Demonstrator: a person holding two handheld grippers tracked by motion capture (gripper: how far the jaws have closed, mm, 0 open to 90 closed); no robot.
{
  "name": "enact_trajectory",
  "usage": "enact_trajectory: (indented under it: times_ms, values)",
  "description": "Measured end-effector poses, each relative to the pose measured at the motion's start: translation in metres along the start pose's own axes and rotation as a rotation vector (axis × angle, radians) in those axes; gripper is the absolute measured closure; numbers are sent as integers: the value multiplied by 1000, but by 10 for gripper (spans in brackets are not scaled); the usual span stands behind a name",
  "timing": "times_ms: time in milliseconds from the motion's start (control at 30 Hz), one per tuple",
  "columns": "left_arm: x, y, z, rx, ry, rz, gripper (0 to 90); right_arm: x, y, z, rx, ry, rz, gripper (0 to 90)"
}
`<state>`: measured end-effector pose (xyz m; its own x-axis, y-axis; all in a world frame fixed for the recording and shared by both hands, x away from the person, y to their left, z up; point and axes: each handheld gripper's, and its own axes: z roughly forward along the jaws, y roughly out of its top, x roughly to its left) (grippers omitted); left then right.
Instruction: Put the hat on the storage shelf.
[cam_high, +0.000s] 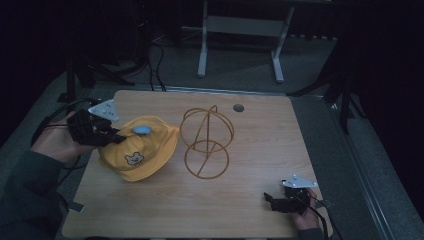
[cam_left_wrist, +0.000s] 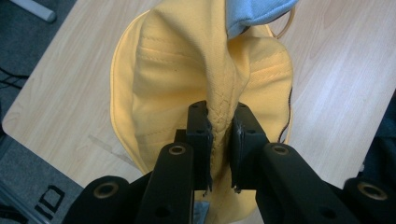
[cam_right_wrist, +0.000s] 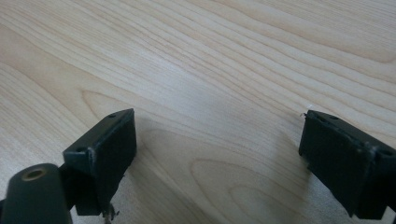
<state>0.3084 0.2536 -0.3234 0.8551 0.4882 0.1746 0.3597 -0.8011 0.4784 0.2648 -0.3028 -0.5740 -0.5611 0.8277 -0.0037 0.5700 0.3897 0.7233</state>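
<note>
Wooden table (cam_high: 250, 200) | left gripper (cam_left_wrist: 219, 135) pinches yellow hat (cam_left_wrist: 177, 84) — seemingly lifted | right gripper (cam_right_wrist: 219, 140) wide

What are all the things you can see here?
hat: one, yellow with a small bear picture and a light blue patch, left part of the table, pinched by the left gripper
wire stand: one, golden, ball-shaped, middle of the table beside the hat
table: one, light wood, with a small round hole near its far edge
metal frame: one, pale grey, on the floor behind the table
left gripper: one, black, closed on a fold of the hat
right gripper: one, black, jaws wide apart over bare wood near the right corner
</note>
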Motion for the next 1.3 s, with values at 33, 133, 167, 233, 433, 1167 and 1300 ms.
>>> enact_trajectory:
  times_ms: [33,133,167,233,433,1167,1300]
  values:
    - [0,0,-1,-3,1,0,801,0,0,0,0,0,0,110]
    - [1,0,-3,-10,4,-2,801,0,0,0,0,0,0,111]
    - [1,-1,-5,-18,7,-2,801,0,0,0,0,0,0,110]
    - [1,-1,-6,-22,10,-5,800,0,0,0,0,0,0,110]
    - [2,-2,-10,-35,18,-7,800,0,0,0,0,0,0,110]
    - [10,9,-30,-88,9,33,799,0,0,0,0,0,0,110]
    - [12,14,-33,-99,1,43,799,0,0,0,-1,0,0,110]
